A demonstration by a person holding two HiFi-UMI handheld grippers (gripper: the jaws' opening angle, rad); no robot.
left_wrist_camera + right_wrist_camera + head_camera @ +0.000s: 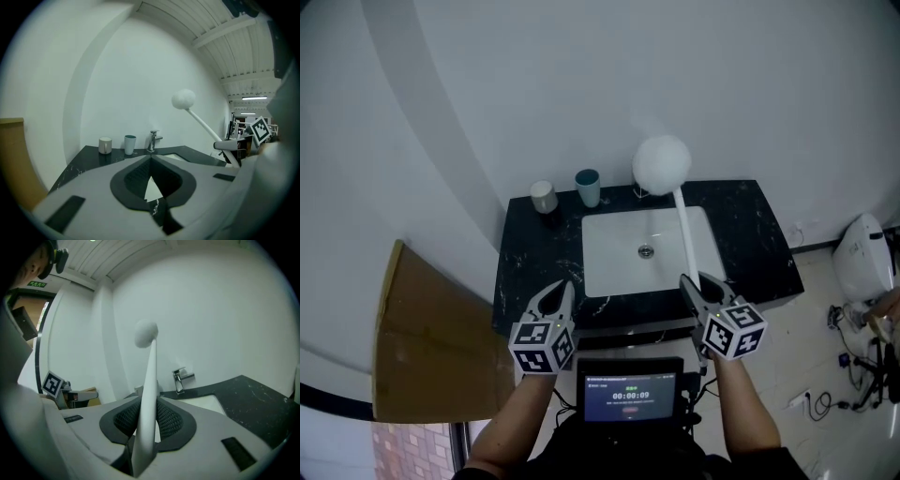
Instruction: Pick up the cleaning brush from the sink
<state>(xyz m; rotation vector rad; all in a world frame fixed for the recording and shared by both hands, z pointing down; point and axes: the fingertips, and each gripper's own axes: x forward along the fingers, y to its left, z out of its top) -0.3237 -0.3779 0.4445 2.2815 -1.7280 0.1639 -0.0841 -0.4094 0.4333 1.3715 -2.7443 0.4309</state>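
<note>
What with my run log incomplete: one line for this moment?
right hand-held gripper: shut on white ball-headed cleaning brush | left hand-held gripper: shut, empty

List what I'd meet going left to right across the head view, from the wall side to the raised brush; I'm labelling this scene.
Brown board → beige cup → teal cup → cleaning brush, its round white head raised above the sink's back edge.
</note>
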